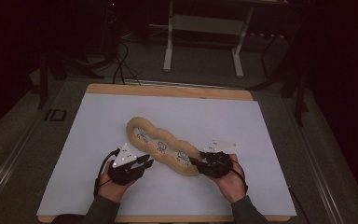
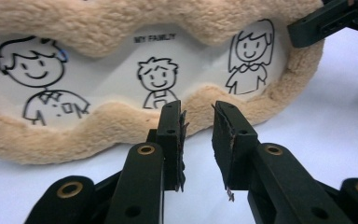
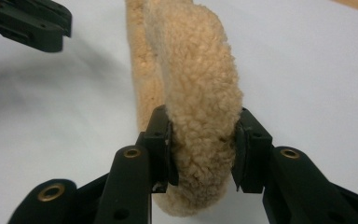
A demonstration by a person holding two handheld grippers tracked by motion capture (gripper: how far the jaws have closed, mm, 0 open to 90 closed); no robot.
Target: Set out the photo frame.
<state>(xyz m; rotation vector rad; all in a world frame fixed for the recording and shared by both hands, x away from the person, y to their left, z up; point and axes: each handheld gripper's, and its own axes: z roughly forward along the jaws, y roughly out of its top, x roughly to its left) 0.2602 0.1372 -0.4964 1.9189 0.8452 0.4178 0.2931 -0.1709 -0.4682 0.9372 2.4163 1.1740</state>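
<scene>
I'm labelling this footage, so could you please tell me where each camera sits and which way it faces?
High view: above the table, looking forward and down; both forearms and hands.
Left gripper view: on the left claw, facing the plush frame.
Right gripper view: on the right claw, clamping the frame's end.
All share the frame.

Wooden surface (image 1: 168, 90) with a pale blue-white sheet (image 1: 121, 112) covering nearly all of it, wood showing along the far edge, a tan plush picture frame (image 1: 164, 145) lying diagonally near the sheet's middle

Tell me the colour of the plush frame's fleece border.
Light tan fleece border; shows best in the left gripper view.
</scene>
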